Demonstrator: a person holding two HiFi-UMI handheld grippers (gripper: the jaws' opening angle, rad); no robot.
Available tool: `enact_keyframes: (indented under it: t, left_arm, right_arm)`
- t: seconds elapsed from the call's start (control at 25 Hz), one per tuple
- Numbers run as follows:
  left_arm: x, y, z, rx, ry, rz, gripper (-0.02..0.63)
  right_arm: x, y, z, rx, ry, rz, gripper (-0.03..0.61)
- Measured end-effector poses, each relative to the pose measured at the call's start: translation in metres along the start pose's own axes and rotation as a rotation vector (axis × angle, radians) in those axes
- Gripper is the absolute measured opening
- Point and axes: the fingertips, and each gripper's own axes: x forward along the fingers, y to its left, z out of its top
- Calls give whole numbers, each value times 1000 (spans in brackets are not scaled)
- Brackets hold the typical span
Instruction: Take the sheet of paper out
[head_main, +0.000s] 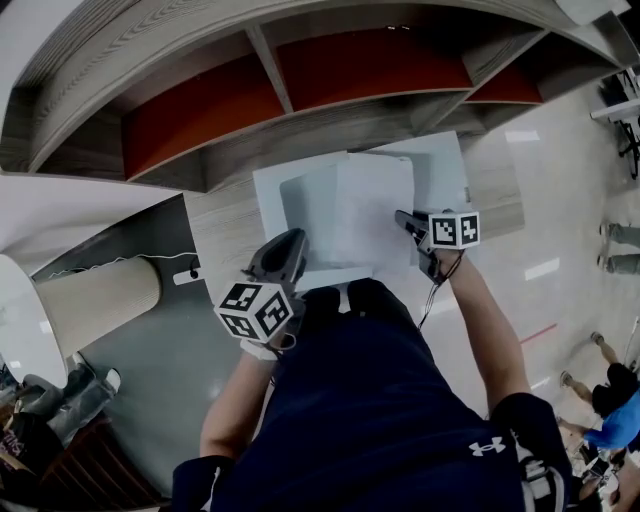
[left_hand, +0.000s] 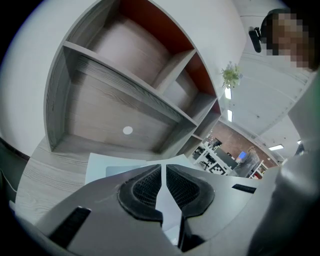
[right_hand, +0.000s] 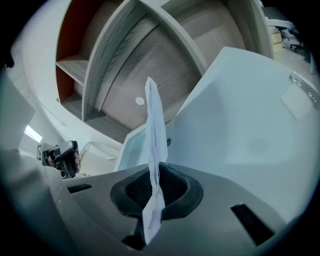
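A pale blue plastic folder (head_main: 300, 185) lies on the wooden shelf top in front of me. From its right side a white sheet of paper (head_main: 375, 215) sticks out. My right gripper (head_main: 405, 222) is shut on that sheet's right edge. In the right gripper view the sheet (right_hand: 155, 125) stands edge-on between the pads of my right gripper (right_hand: 152, 187), with the folder (right_hand: 250, 115) to its right. My left gripper (head_main: 290, 240) is at the folder's near left corner. In its own view the left gripper (left_hand: 163, 175) has its jaws closed on a thin pale layer of the folder (left_hand: 105, 167).
A grey wooden shelf unit (head_main: 250, 110) with red back panels rises just behind the folder. A beige roll (head_main: 100, 300) lies on the grey floor at the left. Several people (head_main: 610, 390) stand at the far right.
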Motion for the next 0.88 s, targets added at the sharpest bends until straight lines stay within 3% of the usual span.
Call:
enact_keyframes:
  t: [0.52,0.88]
  left_arm:
    - [-9,-5,14,29,-20,0,41]
    - [-15,-4,27,36,-47,-2,41]
  right_arm:
    - [-59,19,17,49,-164,-12,17]
    - [-90,37,33,5,-249,-55,17]
